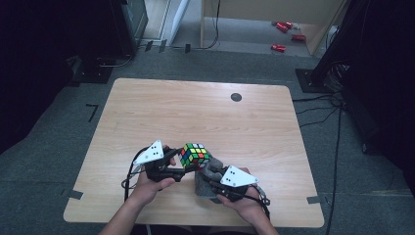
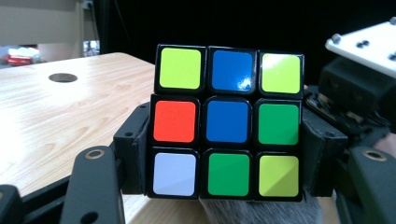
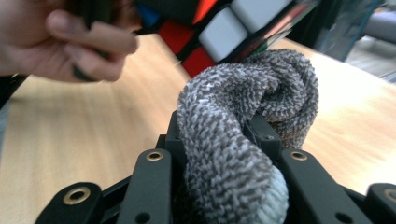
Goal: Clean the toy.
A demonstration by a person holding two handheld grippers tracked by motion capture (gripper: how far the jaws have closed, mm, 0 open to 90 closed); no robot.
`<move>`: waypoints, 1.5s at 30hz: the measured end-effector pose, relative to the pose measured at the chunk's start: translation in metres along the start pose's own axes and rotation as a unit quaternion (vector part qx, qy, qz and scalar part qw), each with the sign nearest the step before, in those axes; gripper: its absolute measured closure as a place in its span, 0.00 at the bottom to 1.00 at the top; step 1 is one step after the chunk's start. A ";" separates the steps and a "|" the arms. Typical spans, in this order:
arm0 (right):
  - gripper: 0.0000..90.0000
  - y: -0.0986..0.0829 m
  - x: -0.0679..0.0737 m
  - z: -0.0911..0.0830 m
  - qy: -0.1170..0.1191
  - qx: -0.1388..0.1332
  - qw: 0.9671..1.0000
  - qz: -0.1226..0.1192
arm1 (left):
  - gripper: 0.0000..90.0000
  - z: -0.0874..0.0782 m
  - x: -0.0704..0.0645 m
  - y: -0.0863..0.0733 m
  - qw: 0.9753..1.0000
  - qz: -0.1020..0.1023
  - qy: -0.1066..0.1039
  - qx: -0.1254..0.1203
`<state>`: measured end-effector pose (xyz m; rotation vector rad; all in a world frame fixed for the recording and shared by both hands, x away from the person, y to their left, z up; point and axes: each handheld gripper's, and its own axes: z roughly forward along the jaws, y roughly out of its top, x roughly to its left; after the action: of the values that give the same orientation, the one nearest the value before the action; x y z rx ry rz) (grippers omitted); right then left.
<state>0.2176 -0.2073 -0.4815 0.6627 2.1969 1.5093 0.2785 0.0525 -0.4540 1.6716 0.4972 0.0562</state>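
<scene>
A scrambled colour cube [image 1: 194, 154] is held just above the table near its front edge. My left gripper [image 1: 182, 169] is shut on the cube [image 2: 227, 122], with the jaws pressing on its lower left and right sides. My right gripper [image 1: 211, 177] is shut on a grey knitted cloth [image 3: 238, 135], which bulges up between the jaws. The cloth [image 1: 208, 172] presses against the underside of the cube [image 3: 224, 28]. A tuft of the cloth [image 2: 261, 212] shows below the cube in the left gripper view.
The wooden table [image 1: 195, 117] has a dark round hole [image 1: 236, 97] at its far right. Red objects [image 1: 284, 29] lie on the floor beyond the table. Cables run along the floor on the right.
</scene>
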 end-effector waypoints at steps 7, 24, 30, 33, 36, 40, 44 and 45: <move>0.76 0.008 -0.010 -0.013 -0.036 -0.046 0.998 0.030 | 0.38 0.003 -0.004 0.000 1.000 0.003 -0.015 0.001; 0.73 0.006 -0.038 -0.034 -0.092 -0.037 0.990 0.103 | 0.38 -0.002 0.012 -0.004 0.994 -0.009 0.109 0.025; 0.74 -0.003 -0.064 -0.053 -0.192 -0.022 0.972 0.137 | 0.38 0.004 0.017 -0.011 0.981 -0.003 0.179 0.070; 0.73 -0.012 -0.072 -0.057 -0.227 -0.016 0.963 0.145 | 0.38 0.008 0.019 -0.016 0.976 0.001 0.198 0.091; 0.73 -0.023 -0.079 -0.055 -0.250 0.006 0.955 0.159 | 0.38 0.012 0.022 -0.020 0.970 0.000 0.211 0.118; 0.72 -0.032 -0.083 -0.052 -0.255 0.026 0.952 0.168 | 0.38 0.014 0.026 -0.023 0.962 -0.007 0.224 0.154; 0.71 -0.040 -0.084 -0.044 -0.249 0.047 0.952 0.174 | 0.38 0.015 0.028 -0.025 0.954 -0.006 0.247 0.171; 0.71 -0.042 -0.083 -0.043 -0.248 0.052 0.952 0.175 | 0.38 0.015 0.029 -0.026 0.952 -0.007 0.249 0.176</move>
<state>0.2546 -0.3009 -0.5020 1.3604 1.8399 1.2043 0.3022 0.0510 -0.4883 2.0082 0.9418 0.4068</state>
